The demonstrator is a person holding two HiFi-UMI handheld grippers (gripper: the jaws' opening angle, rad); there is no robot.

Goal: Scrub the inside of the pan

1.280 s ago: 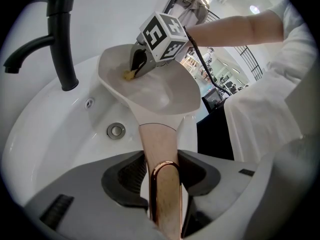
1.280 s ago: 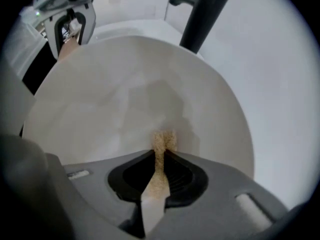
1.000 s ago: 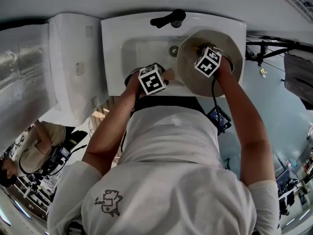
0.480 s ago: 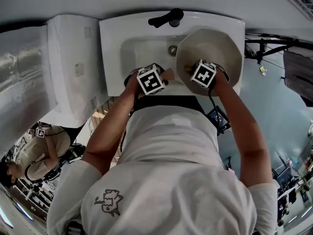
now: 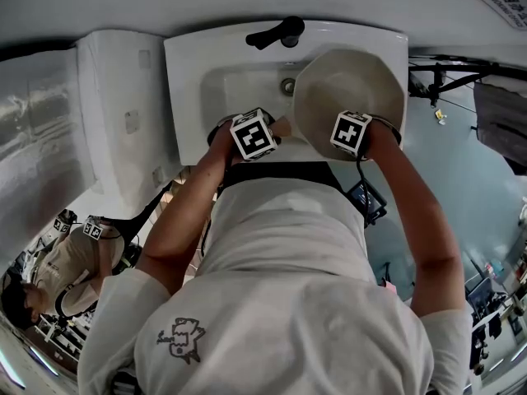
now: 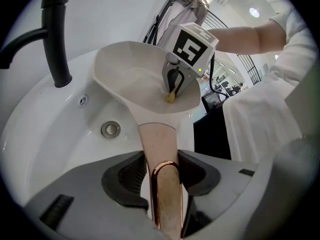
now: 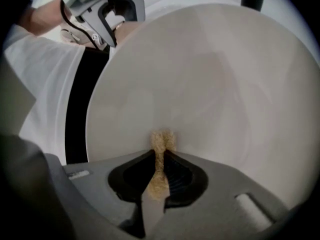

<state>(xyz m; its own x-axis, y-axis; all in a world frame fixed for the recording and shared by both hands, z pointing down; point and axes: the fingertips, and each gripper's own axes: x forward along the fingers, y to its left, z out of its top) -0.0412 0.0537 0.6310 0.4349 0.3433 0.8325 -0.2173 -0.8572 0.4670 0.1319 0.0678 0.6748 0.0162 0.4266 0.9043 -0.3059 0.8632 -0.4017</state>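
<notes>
A pale cream pan (image 5: pixel 346 76) is tilted over the white sink (image 5: pixel 193 72). Its copper-coloured handle (image 6: pixel 159 149) lies between the pads of my left gripper (image 6: pixel 159 176), which is shut on it. In the head view that left gripper (image 5: pixel 268 130) sits at the sink's front edge. My right gripper (image 7: pixel 159 159) is shut on a small yellow scrub pad (image 7: pixel 161 141), whose tip presses on the pan's inner surface (image 7: pixel 215 84) near the rim closest to me. The left gripper view shows the right gripper (image 6: pixel 175 84) and the pad (image 6: pixel 170 97) low inside the pan (image 6: pixel 130 79).
A black faucet (image 5: pixel 278 33) stands at the sink's back edge, with the drain (image 6: pixel 110 129) below it in the basin. A white cabinet (image 5: pixel 115 113) adjoins the sink on the left. Another person (image 5: pixel 66 262) is at the lower left.
My right gripper has slid with the scrub pad from the middle of the pan toward its near rim. The left gripper and the handle have stayed put.
</notes>
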